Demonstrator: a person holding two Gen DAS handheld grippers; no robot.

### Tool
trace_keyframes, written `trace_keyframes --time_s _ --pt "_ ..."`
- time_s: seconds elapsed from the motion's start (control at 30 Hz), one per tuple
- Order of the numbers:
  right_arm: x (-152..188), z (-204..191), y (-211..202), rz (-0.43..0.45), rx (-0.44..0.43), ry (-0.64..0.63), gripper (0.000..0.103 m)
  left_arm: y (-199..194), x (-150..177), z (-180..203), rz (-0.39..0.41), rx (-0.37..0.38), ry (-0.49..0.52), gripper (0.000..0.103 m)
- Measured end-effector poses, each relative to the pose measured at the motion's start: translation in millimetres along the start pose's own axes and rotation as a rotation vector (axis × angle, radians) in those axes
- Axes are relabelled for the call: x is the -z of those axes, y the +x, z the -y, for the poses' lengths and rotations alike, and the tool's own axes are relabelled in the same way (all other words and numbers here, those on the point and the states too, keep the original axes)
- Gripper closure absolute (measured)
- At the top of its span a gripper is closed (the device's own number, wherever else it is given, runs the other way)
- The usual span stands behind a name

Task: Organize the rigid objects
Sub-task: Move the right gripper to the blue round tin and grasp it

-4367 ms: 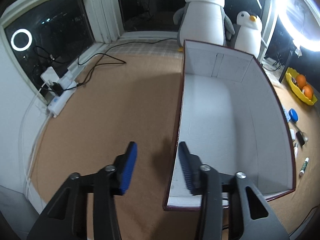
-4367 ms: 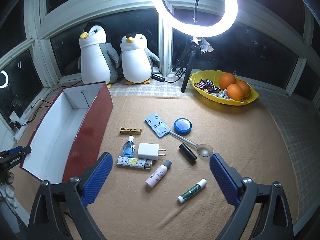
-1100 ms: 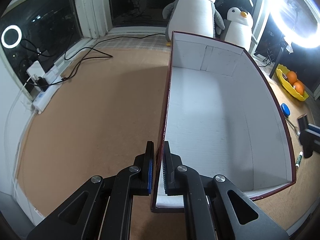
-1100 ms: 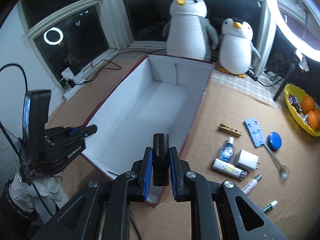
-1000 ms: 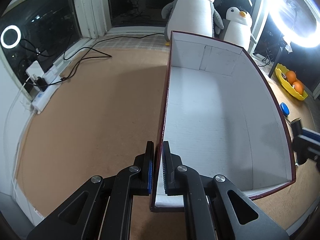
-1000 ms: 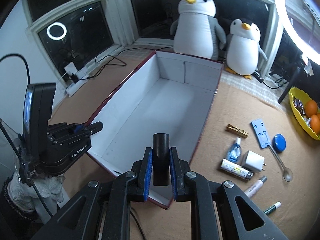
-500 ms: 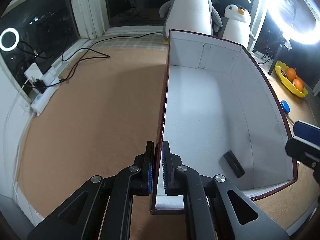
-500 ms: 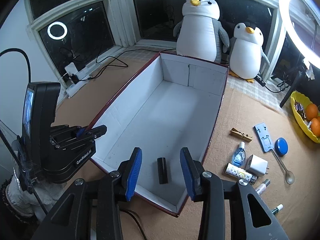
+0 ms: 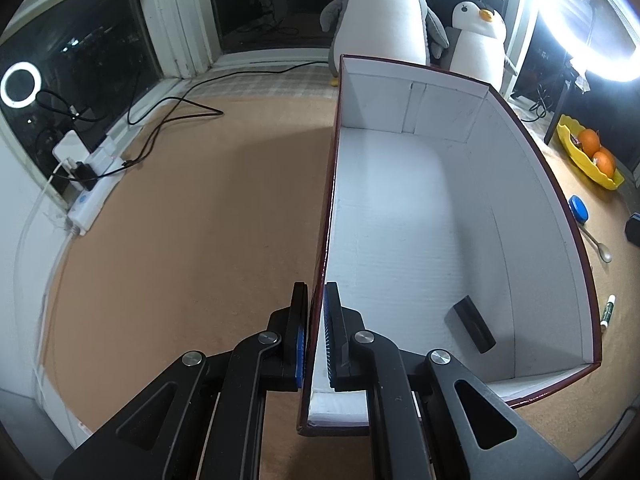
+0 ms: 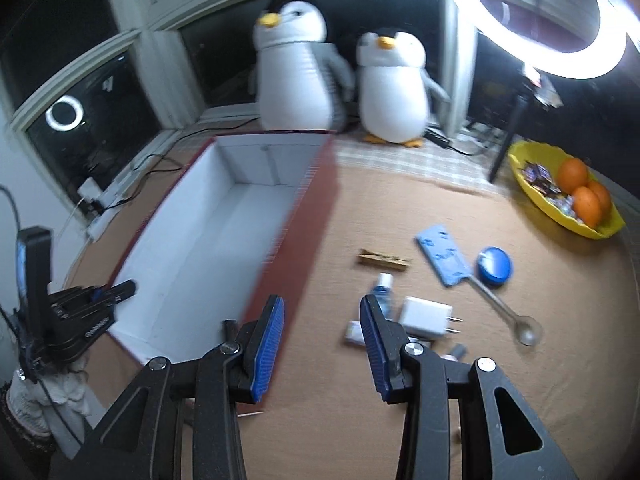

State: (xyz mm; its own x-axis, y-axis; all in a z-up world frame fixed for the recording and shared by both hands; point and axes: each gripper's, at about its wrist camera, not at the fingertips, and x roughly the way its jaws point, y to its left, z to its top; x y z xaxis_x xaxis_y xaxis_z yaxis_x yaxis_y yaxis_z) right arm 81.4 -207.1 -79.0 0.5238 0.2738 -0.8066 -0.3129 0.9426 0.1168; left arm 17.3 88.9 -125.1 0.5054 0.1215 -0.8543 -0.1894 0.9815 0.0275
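A long box (image 9: 416, 216), dark red outside and white inside, lies on the tan mat; it also shows in the right wrist view (image 10: 216, 240). My left gripper (image 9: 316, 320) is shut on the box's left wall near its front corner. A black cylinder (image 9: 474, 324) lies inside the box near the front right. My right gripper (image 10: 322, 320) is open and empty, above the mat just right of the box. Beyond its fingers lie a white charger (image 10: 426, 316), a small blue bottle (image 10: 384, 288), a wooden clothespin (image 10: 384, 260), a blue plastic stand (image 10: 442, 254), a blue lid (image 10: 494, 266) and a spoon (image 10: 508, 316).
Two plush penguins (image 10: 296, 64) stand behind the box. A yellow bowl (image 10: 568, 196) with oranges and candy sits at the far right by a ring light stand (image 10: 516, 120). A power strip (image 9: 92, 196) and cables lie at the left. A green marker (image 9: 608, 310) lies right of the box.
My right gripper let go of the black cylinder into the box, then swung right toward the loose items. My left gripper kept its hold on the box wall.
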Motion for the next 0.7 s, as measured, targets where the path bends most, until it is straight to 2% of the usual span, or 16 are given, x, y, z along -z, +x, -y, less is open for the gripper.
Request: trace_keyframes --time_s 0.07,0.13,0.3,0.47,0.7 --pt "-1.4 21.8 3.0 -0.002 0.044 0.026 0.066 0.6 -0.8 0.7 -0.005 -0.008 0.001 0.096" --pt "-1.7 42.1 6.7 -0.006 0.081 0.050 0.059 1.0 -1.3 1.8 -0.010 -0.018 0.007 0.096" --pt "-6.5 91.2 24.5 -0.041 0.138 0.106 0.057 2.0 -1.9 2.8 -0.020 -0.037 0.010 0.096" --pt "-9.0 124.6 44.8 -0.078 0.161 0.145 0.051 2.3 -3.7 4.4 -0.032 -0.052 0.003 0.096" --pt "-18.7 154.4 77.9 -0.124 0.179 0.173 0.051 2.5 -4.5 7.8 -0.048 -0.078 0.005 0.096"
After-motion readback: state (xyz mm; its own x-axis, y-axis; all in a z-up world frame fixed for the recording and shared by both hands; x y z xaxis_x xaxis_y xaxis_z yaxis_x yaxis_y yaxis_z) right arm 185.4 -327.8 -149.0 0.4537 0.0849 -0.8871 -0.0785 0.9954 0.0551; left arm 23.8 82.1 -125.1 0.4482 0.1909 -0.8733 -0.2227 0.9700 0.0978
